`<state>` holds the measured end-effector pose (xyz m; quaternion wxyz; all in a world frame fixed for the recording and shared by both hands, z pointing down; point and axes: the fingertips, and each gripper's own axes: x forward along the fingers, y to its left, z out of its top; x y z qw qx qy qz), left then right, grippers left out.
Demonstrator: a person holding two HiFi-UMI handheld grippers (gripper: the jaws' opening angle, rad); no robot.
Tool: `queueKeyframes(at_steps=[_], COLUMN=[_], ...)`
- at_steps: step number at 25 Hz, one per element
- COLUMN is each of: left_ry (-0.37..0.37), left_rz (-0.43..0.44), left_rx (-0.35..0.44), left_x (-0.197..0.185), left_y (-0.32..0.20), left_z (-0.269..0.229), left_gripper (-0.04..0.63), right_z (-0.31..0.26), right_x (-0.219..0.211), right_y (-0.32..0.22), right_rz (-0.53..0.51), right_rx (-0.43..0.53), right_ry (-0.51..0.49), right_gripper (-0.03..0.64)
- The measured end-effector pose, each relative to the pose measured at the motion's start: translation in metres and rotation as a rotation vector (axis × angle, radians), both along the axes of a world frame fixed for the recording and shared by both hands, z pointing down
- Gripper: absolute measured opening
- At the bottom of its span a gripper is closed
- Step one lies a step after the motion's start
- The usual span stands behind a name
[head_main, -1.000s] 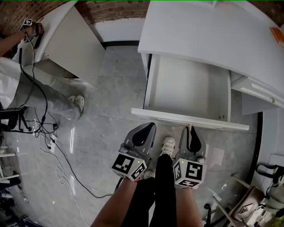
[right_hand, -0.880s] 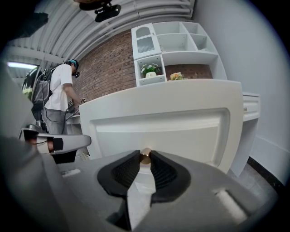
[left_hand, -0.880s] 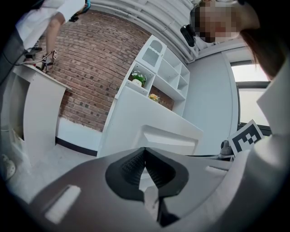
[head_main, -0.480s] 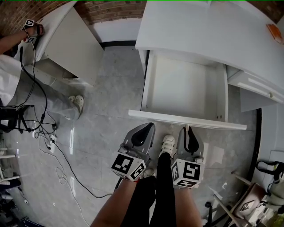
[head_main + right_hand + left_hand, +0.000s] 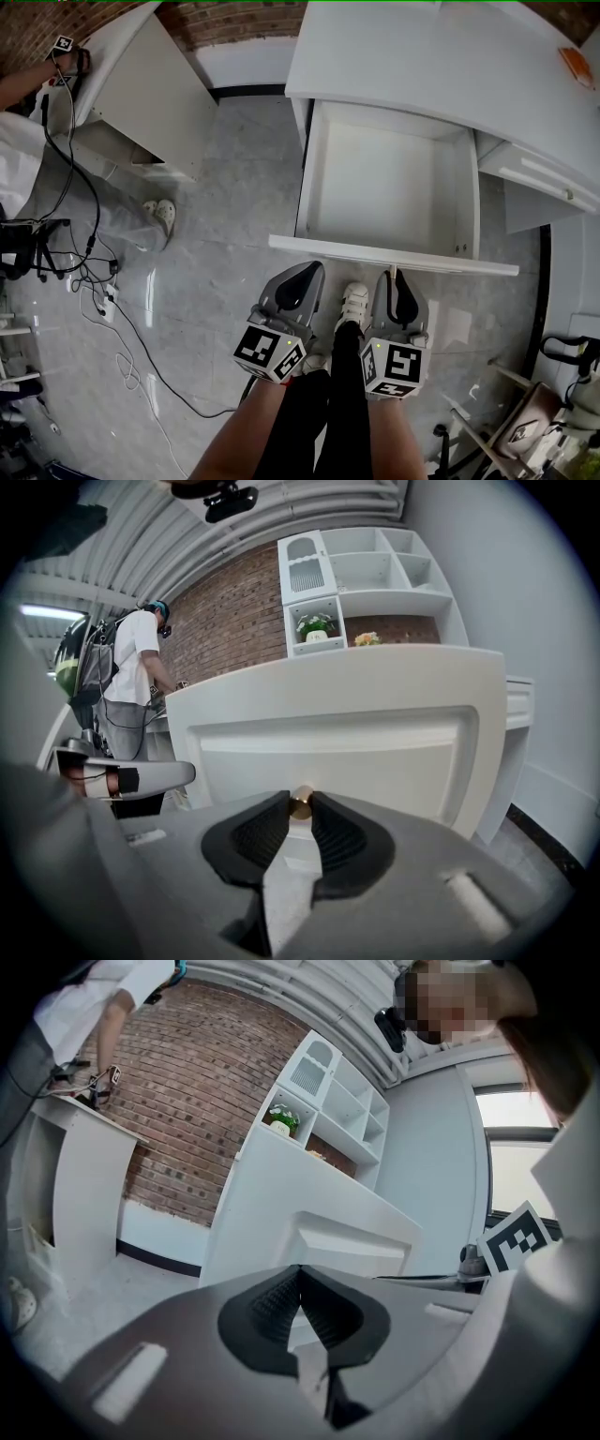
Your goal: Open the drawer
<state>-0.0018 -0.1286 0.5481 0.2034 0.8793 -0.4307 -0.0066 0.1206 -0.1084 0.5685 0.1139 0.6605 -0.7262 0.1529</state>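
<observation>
The white drawer (image 5: 384,178) stands pulled well out of the white desk (image 5: 422,66), and its inside looks empty. The head view shows its front panel (image 5: 394,255) just ahead of both grippers. My right gripper (image 5: 393,274) is shut on the small brass knob (image 5: 300,802) at the middle of the drawer front (image 5: 337,733); the knob sits pinched between the black pads. My left gripper (image 5: 309,269) hangs beside it on the left, a little short of the panel. Its jaws (image 5: 299,1271) meet at the tips with nothing between them.
A second drawer (image 5: 534,178) stands slightly out on the right. My shoe (image 5: 354,305) is under the grippers. Cables (image 5: 103,291) trail over the grey floor at left, near another white desk (image 5: 150,84) where a person (image 5: 131,682) stands. Clutter fills the bottom right corner (image 5: 553,412).
The drawer has slid a little further out of the desk, with my right gripper still on the knob. Both grippers have drawn back slightly towards me.
</observation>
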Motion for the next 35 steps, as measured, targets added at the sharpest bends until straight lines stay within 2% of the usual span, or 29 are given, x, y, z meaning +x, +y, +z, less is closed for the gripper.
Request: queueKeyframes(at_steps=[27, 31, 35], left_ry=[-0.009, -0.019, -0.032], left_rz=[0.008, 0.025, 0.028], left_rx=[-0.024, -0.023, -0.015], left_x=[-0.016, -0.018, -0.022], left_y=[0.025, 0.026, 0.027], left_z=[-0.005, -0.009, -0.016], left_gripper=[0.003, 0.003, 0.003], right_z=[0.004, 0.008, -0.005], right_x=[-0.005, -0.005, 0.003], right_y=[0.024, 0.036, 0.045], right_rz=[0.004, -0.041, -0.062], right_rx=[-0.046, -0.066, -0.036], right_ry=[0.004, 0.010, -0.003], right_gripper=[0.080, 0.086, 0.086])
